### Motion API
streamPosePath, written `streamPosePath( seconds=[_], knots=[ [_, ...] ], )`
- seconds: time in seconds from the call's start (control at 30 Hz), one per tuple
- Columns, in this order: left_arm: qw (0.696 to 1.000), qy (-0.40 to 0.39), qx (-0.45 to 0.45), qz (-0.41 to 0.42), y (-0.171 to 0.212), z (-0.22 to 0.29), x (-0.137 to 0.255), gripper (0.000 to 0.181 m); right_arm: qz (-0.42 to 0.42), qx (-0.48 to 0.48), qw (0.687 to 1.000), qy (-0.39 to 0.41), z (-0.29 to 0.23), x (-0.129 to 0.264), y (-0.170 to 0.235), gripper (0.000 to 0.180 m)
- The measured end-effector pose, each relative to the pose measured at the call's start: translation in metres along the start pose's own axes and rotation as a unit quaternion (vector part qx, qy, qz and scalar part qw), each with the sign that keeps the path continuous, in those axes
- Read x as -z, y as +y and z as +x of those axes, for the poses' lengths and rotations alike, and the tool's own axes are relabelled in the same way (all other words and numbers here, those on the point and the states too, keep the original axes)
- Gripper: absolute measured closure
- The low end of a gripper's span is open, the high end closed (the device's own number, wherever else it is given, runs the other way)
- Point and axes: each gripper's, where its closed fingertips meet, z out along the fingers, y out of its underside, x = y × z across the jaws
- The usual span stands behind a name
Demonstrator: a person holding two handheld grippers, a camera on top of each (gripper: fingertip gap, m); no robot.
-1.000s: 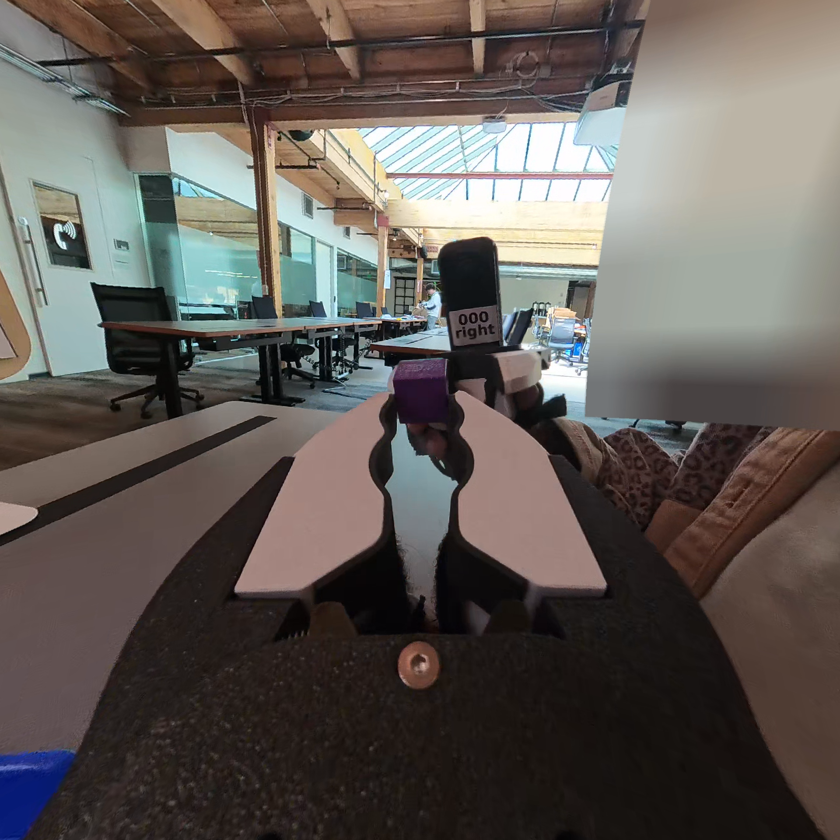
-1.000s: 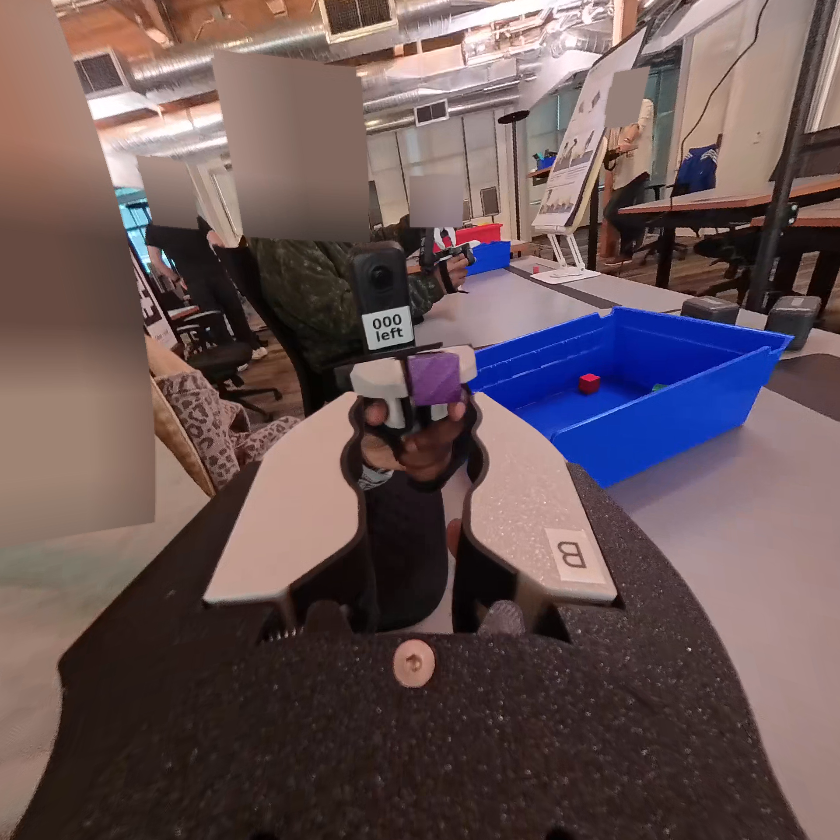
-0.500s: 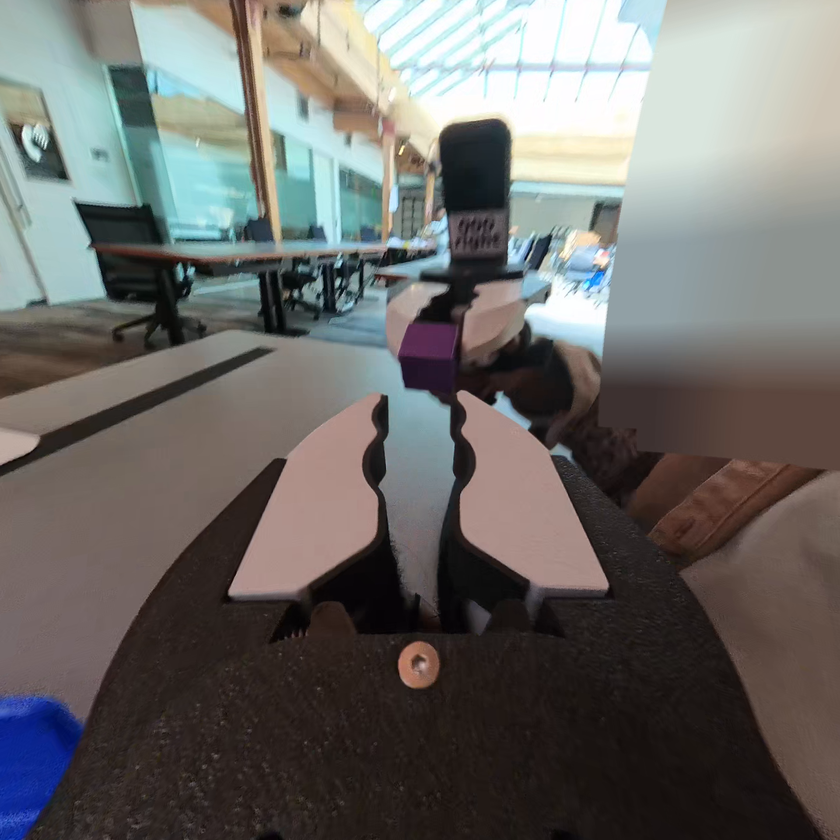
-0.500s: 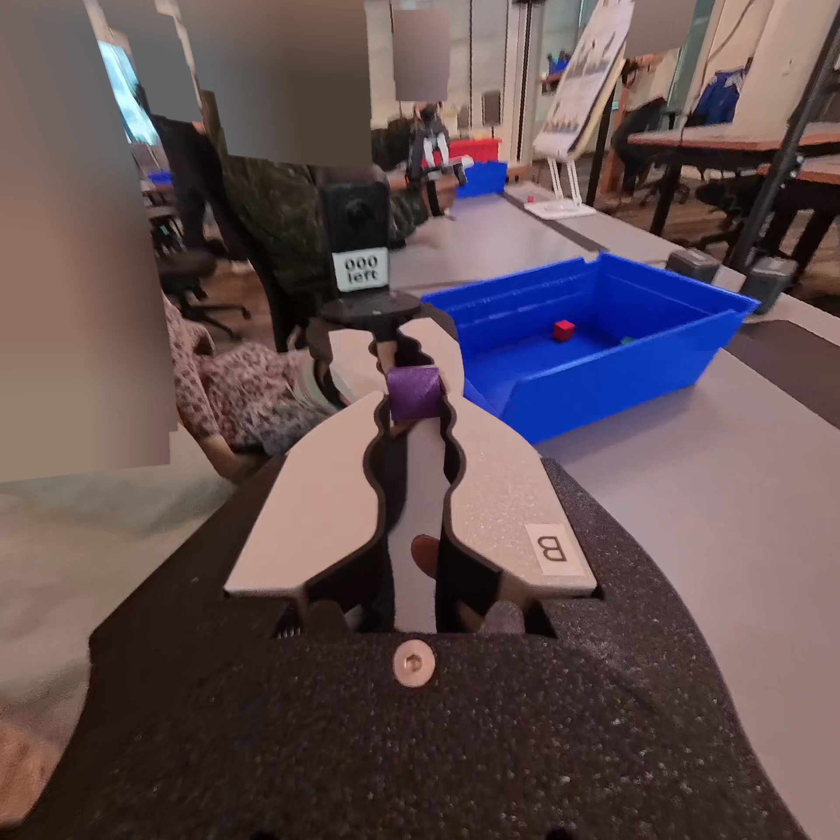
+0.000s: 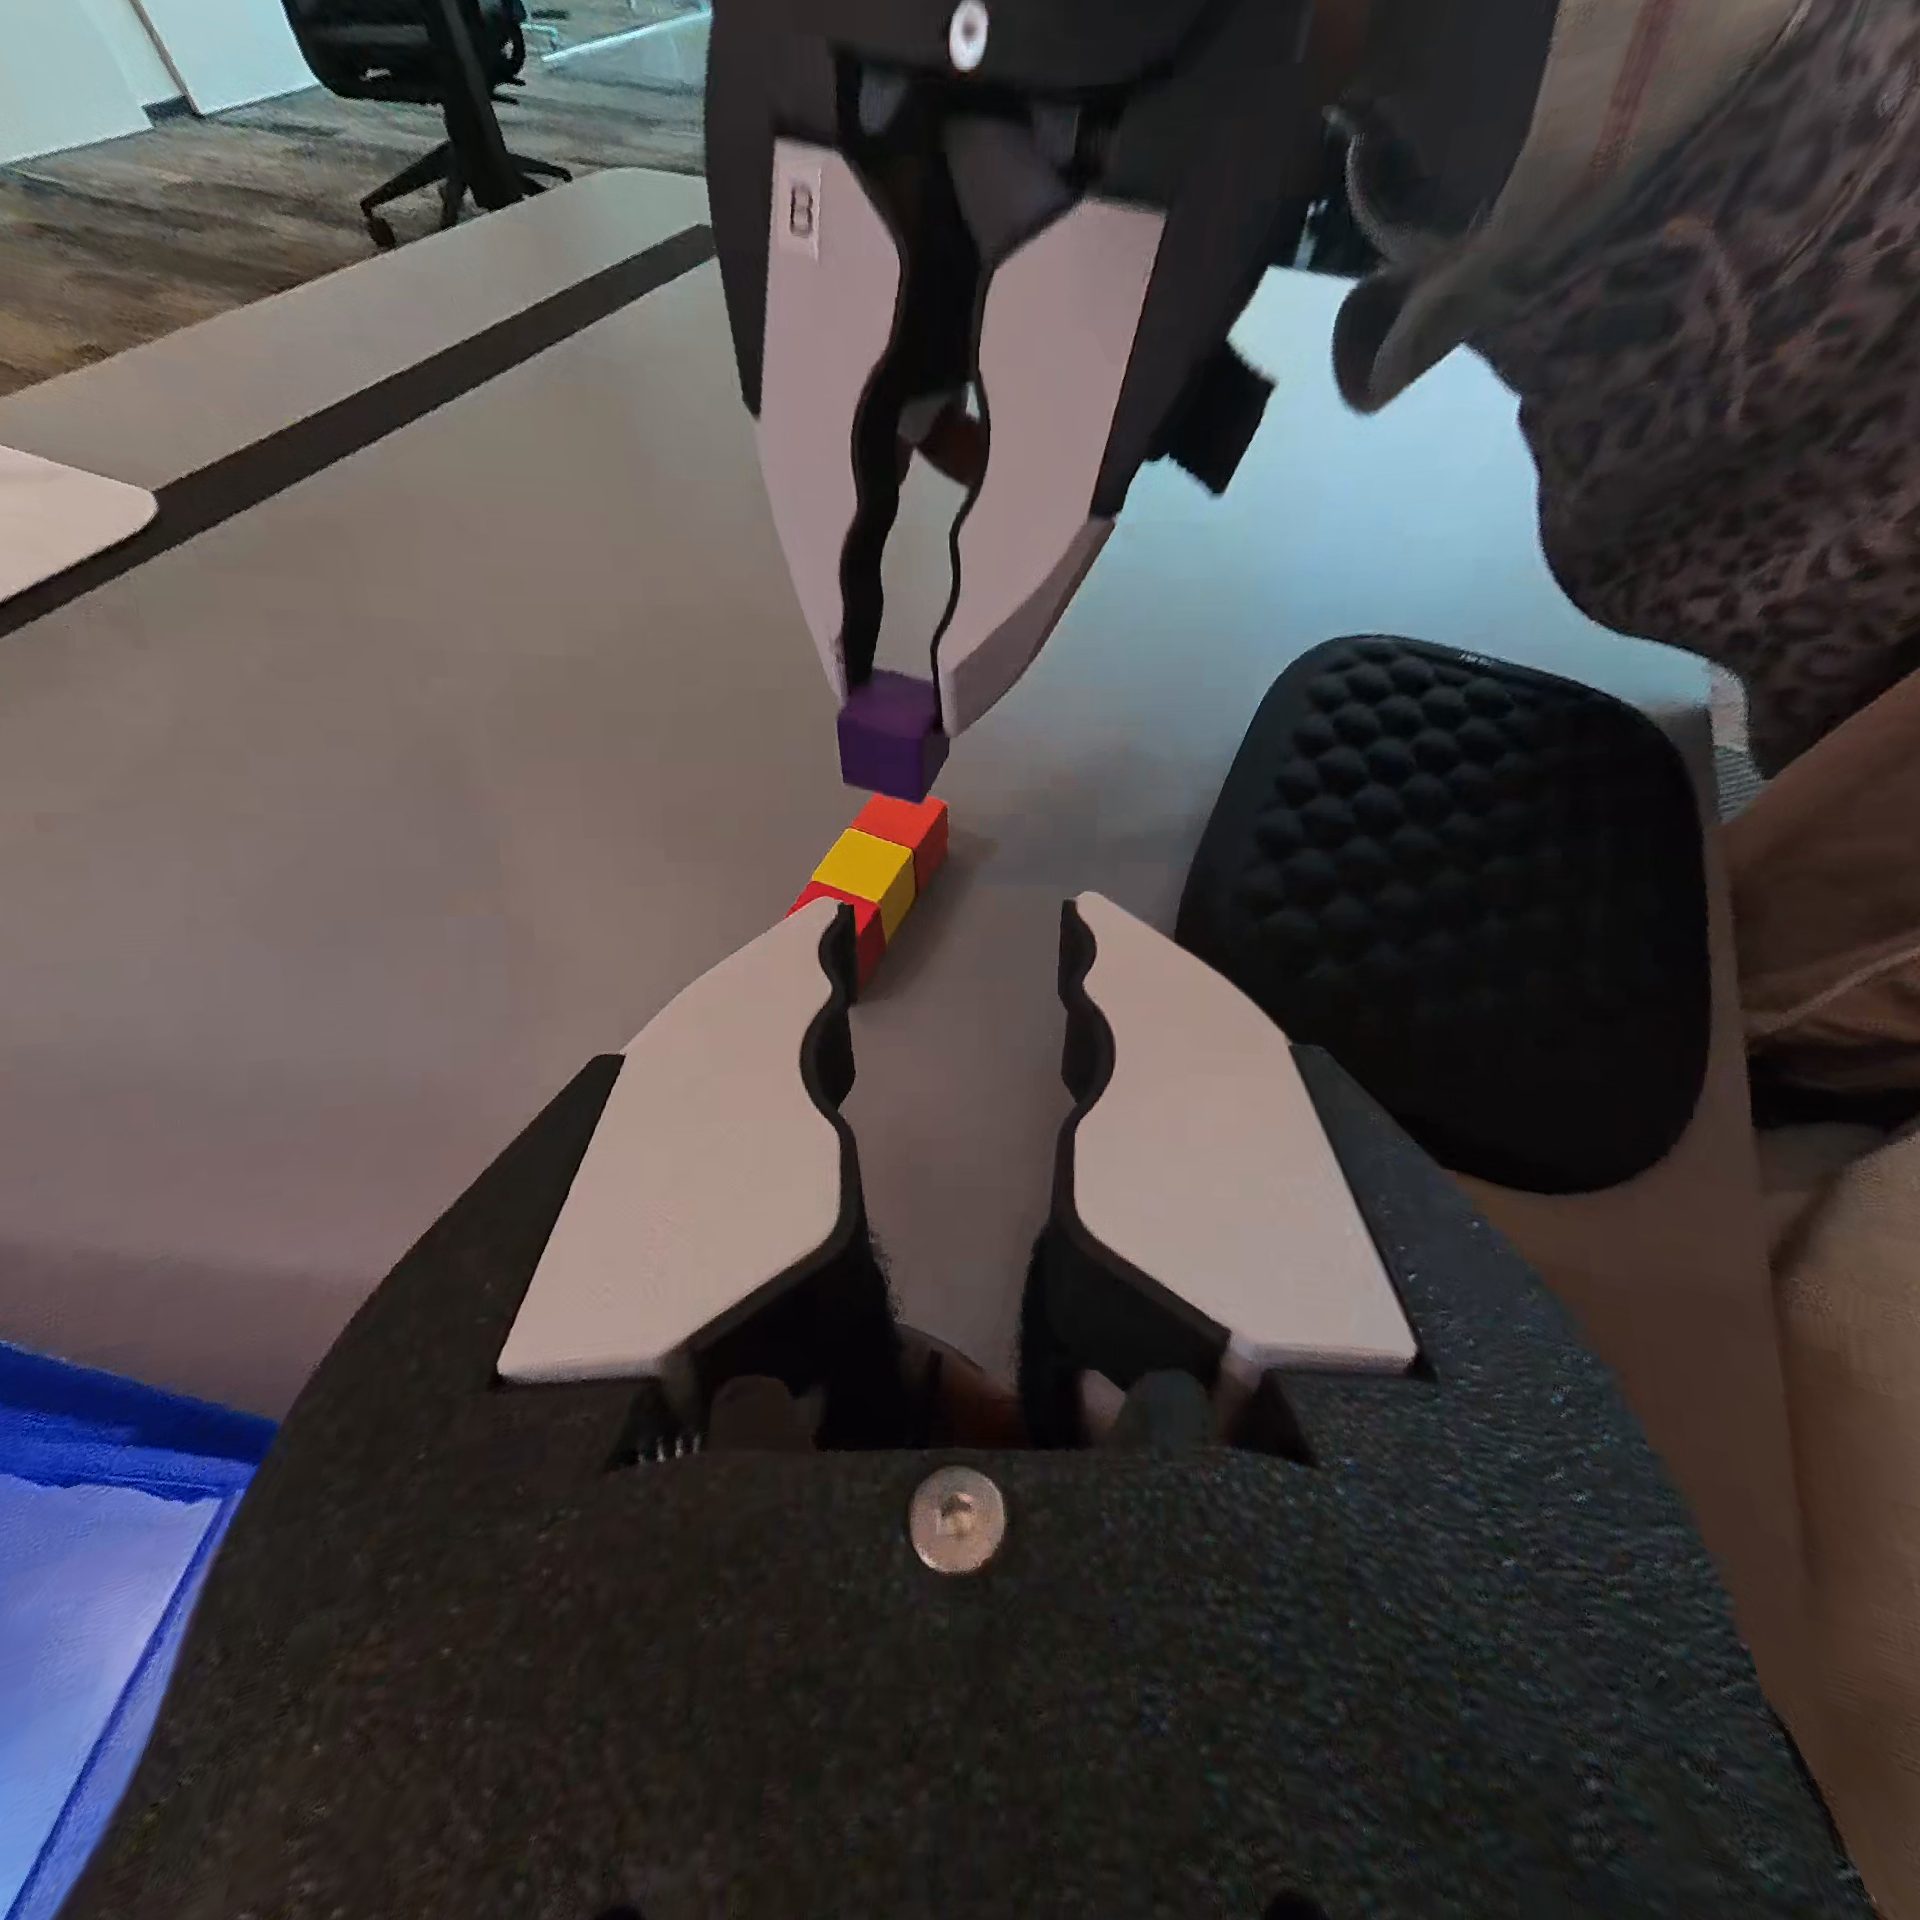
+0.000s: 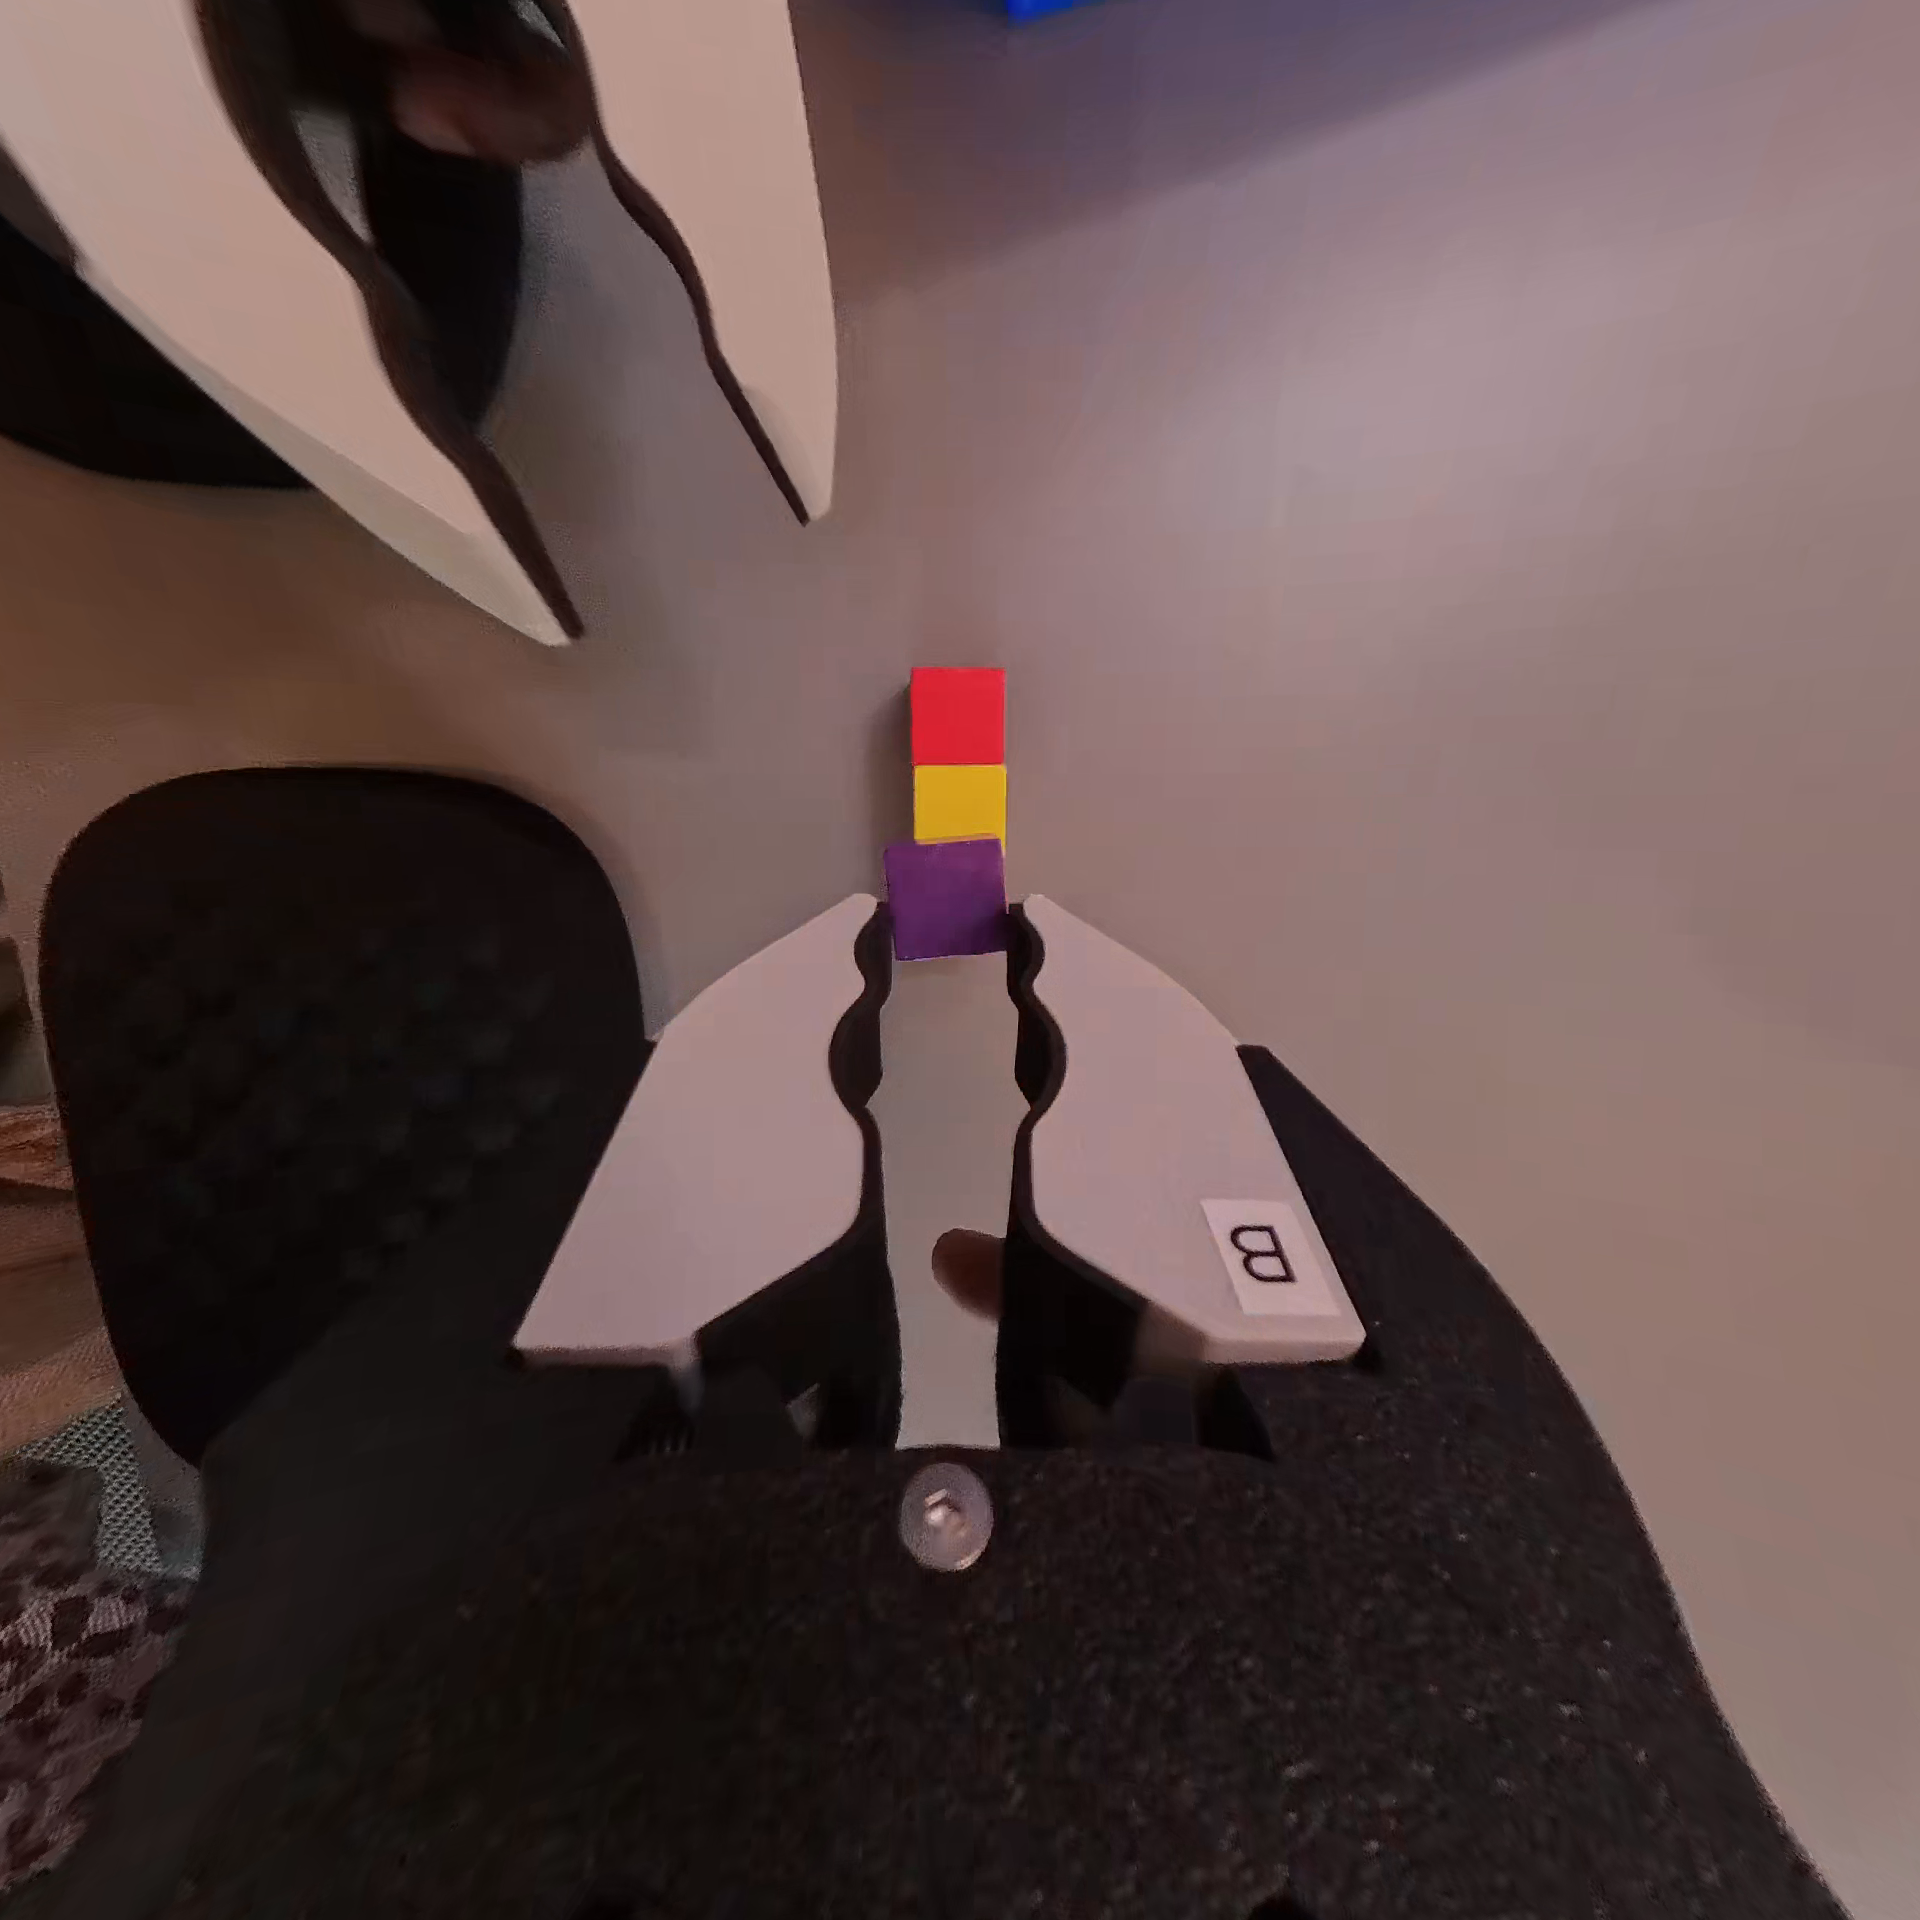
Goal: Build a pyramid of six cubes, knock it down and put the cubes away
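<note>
My right gripper (image 6: 948, 914) is shut on a purple cube (image 6: 945, 899) and holds it just above the near end of a row of cubes on the grey table (image 6: 1455, 623). A yellow cube (image 6: 958, 802) and a red cube (image 6: 957, 715) show beyond it. In the left wrist view the row is an orange-red cube (image 5: 912, 826), the yellow cube (image 5: 868, 871) and a red cube (image 5: 868, 940), partly hidden by my finger. The purple cube (image 5: 891, 743) hangs over the far end. My left gripper (image 5: 951, 914) is open and empty at the near end.
A black mesh chair pad (image 5: 1455, 914) lies close to the right of the row, and shows at the left in the right wrist view (image 6: 312, 1091). A blue bin's corner (image 5: 94, 1558) is at my lower left. A person's patterned clothing (image 5: 1714, 364) is at the upper right. My right fingertips sit around 7 centimeters from my left ones.
The purple cube passed from my left gripper to my right, which shut on it. Both grippers then tipped down from mid-air to the row on the table, and my left opened wider.
</note>
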Motion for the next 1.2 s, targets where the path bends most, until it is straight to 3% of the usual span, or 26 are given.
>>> streamPosePath(
  seconds=[0.4,1.2],
  knots=[
    [0.999,0.017,-0.022,-0.031,0.009,0.006,-0.006,0.143,-0.019,-0.041,0.999,0.005,0.003,-0.015,0.005,0.159],
    [1.000,0.019,-0.007,-0.019,0.006,0.005,-0.003,0.143,-0.006,-0.078,0.997,0.012,0.003,-0.019,0.004,0.157]
  ],
)
